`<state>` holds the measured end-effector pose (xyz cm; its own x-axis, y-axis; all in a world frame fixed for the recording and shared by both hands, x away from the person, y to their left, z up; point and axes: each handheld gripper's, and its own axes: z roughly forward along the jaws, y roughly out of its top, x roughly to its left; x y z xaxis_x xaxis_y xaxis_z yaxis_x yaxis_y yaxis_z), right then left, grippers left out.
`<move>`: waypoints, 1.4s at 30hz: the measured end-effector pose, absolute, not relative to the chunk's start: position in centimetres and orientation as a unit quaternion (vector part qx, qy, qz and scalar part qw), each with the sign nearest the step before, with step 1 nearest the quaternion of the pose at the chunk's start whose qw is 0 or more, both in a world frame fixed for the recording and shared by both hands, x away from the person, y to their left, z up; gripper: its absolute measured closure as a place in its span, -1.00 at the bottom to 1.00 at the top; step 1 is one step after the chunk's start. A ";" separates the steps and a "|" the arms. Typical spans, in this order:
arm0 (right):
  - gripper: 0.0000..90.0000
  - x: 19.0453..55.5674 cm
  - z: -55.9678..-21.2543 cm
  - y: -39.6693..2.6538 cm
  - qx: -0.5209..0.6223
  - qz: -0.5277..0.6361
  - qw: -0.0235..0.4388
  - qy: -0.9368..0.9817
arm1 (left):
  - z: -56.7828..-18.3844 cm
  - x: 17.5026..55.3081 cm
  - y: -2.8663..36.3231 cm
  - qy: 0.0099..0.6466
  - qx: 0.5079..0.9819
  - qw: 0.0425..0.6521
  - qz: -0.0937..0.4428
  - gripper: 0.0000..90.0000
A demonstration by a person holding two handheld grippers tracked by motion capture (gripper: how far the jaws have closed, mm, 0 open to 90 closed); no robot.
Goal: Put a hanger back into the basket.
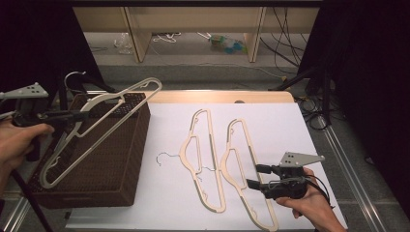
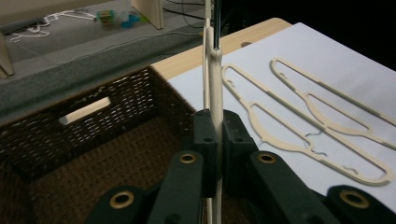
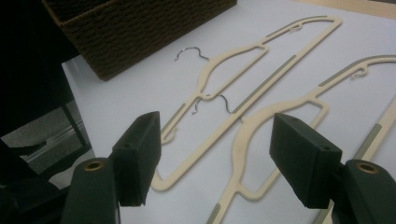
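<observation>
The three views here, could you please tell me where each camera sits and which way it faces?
High view: above the person's side, looking forward and down on the table; both hands, left gripper and right gripper enter from below.
Left gripper view: rides the left gripper, looking over the wicker basket; its jaws clamp a cream hanger.
Right gripper view: rides the right gripper, jaws apart above the near hanger.
Shared: all three show the two hangers on the white sheet.
</observation>
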<state>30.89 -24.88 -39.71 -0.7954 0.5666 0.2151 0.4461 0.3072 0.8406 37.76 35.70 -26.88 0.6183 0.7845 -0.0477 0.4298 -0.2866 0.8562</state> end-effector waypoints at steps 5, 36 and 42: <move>-0.23 30.8 -39.6 -25.0 0.318 0.491 0.058 0.809 | -28.0 38.5 38.1 0.408 0.771 0.446 0.199 0.92; -0.27 31.0 -40.2 -24.8 0.317 0.493 0.053 0.808 | -35.1 41.0 42.1 0.506 0.745 0.414 0.129 0.92; -0.27 30.9 -40.1 -24.9 0.318 0.489 0.054 0.811 | -36.1 41.2 42.4 0.519 0.738 0.414 0.121 0.91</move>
<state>30.92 -24.88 -40.09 -0.7921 0.5680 0.2237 0.4628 0.3199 0.8267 41.22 42.44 -36.11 0.4333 0.8654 -0.2519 0.6656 -0.1188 0.7368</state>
